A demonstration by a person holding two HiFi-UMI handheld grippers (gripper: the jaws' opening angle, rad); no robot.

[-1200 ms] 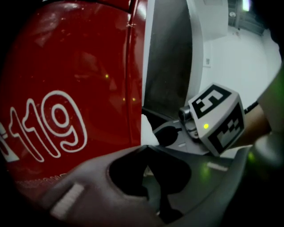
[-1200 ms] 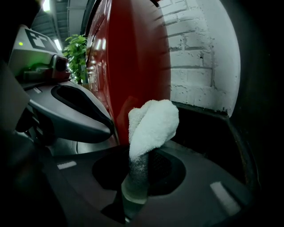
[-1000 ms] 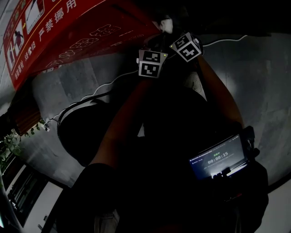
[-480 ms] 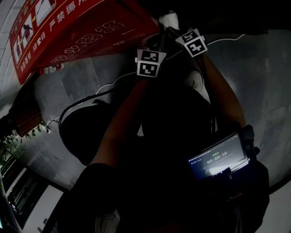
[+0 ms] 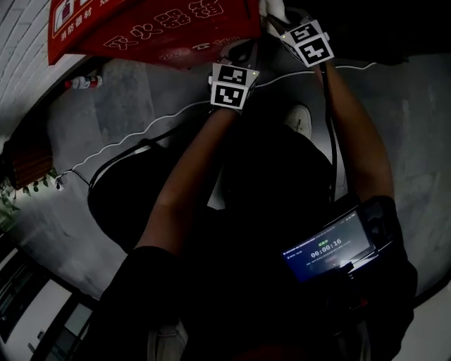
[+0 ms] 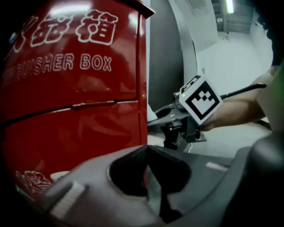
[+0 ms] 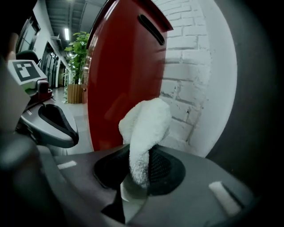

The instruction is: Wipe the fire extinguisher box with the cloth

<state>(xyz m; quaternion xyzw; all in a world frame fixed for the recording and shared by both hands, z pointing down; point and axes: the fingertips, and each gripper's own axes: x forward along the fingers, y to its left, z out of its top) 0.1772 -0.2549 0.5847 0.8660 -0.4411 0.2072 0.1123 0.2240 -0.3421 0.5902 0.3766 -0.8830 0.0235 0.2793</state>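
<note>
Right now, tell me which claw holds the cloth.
The right claw, clamped on the white cloth; the left claw is shut with nothing in it.

Over the last second the right gripper (image 5: pixel 275 20), carrying the cloth (image 5: pixel 271 7), is climbing to the top edge of the head view and drifting rightward. The left gripper (image 5: pixel 246 51) is rising only slightly, so the gap between the two marker cubes is widening. The fire extinguisher box (image 5: pixel 162 28) is swinging from a slant across the upper left corner to a band along the top edge, its pictogram side leaving the view, while the timer on the phone screen (image 5: pixel 324 248) is advancing from 15 to 16.
</note>
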